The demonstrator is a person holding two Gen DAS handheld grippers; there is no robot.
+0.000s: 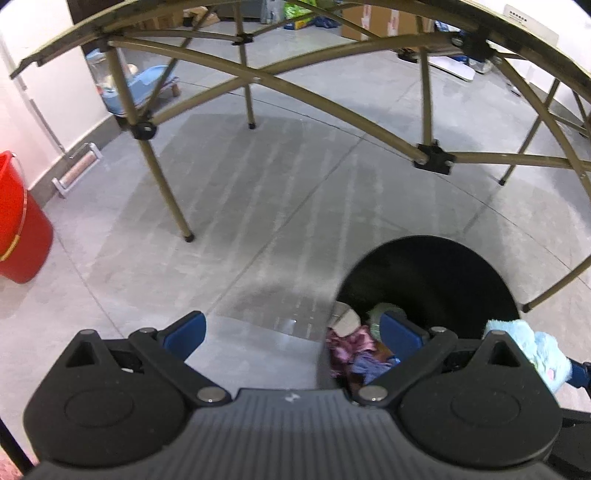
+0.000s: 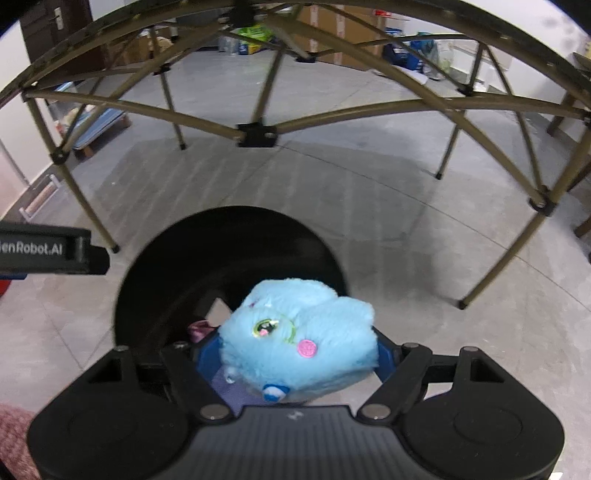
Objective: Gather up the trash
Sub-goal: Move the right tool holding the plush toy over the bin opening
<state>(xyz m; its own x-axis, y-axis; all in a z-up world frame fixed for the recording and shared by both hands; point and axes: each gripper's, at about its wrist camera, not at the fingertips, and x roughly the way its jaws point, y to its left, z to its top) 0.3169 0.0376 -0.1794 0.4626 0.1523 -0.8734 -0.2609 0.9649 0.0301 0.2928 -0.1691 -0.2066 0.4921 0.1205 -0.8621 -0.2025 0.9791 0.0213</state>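
My right gripper (image 2: pixel 291 354) is shut on a fluffy light-blue plush toy (image 2: pixel 299 332), which fills the space between the blue pads and hangs over the mouth of a round black bin (image 2: pixel 177 258). Crumpled cloth and paper scraps (image 1: pixel 351 343) lie in the bottom of the black bin (image 1: pixel 436 273). In the left wrist view the same plush toy (image 1: pixel 535 347) shows at the right edge. My left gripper (image 1: pixel 291 332) is open with nothing between its fingers; its right pad hangs over the bin's left rim. The left gripper's body (image 2: pixel 48 251) shows in the right wrist view.
A folding table's tan metal frame (image 1: pixel 255 77) and legs arch over the grey tiled floor ahead. A red bucket (image 1: pixel 18 229) stands at the left by the wall. Cardboard boxes (image 1: pixel 376 18) and bags sit at the far side of the room.
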